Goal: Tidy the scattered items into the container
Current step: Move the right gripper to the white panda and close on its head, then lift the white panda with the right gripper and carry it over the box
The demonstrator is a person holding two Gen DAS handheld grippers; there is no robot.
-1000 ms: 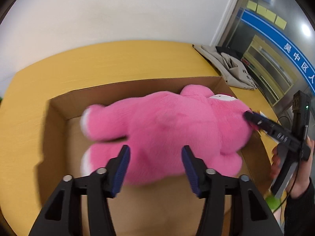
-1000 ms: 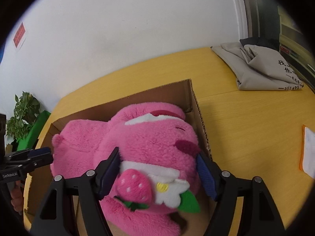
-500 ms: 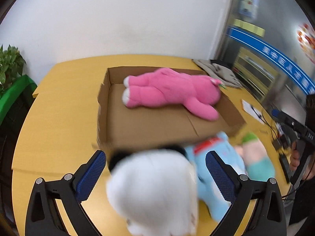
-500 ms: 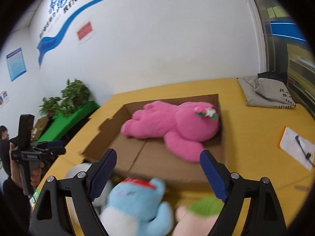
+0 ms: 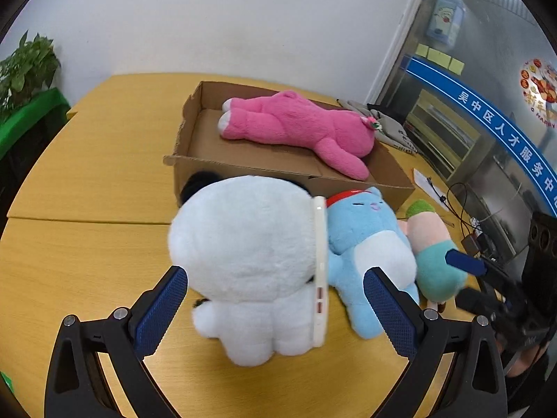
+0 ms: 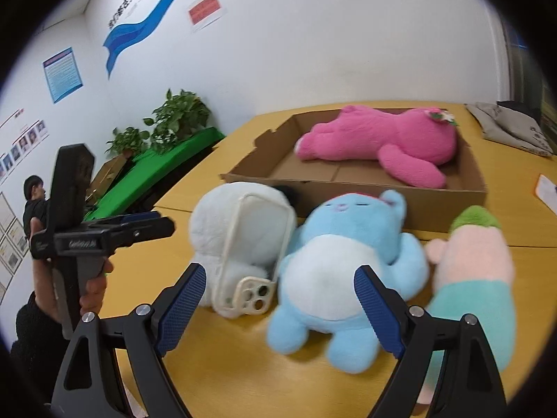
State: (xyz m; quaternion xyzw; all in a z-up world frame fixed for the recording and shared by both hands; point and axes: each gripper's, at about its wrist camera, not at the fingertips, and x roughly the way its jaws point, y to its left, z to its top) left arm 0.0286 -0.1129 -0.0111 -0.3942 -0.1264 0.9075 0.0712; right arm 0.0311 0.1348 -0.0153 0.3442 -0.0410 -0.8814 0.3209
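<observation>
A pink plush [image 5: 296, 125] [image 6: 383, 139] lies inside the shallow cardboard box [image 5: 289, 177] [image 6: 348, 188] on the yellow table. In front of the box sit a white plush [image 5: 243, 244] [image 6: 216, 223] with a cream phone case [image 6: 257, 244] on it, a blue plush [image 5: 369, 244] [image 6: 334, 278] and a pink, green and teal plush [image 5: 435, 244] [image 6: 473, 261]. My left gripper [image 5: 275, 278] is open, its pads flanking the white plush without pressing it. My right gripper [image 6: 278, 275] is open in front of the blue plush, holding nothing.
A folded grey cloth [image 5: 383, 129] [image 6: 511, 129] lies at the table's far right. Papers and cables [image 5: 428, 184] are right of the box. Potted plants [image 6: 177, 115] on a green surface stand left of the table. A person [image 6: 34, 198] is far left.
Both grippers let go of the pink plush, which now lies in the box. They drew back to the table's near side, jaws wider, facing the plushes outside the box.
</observation>
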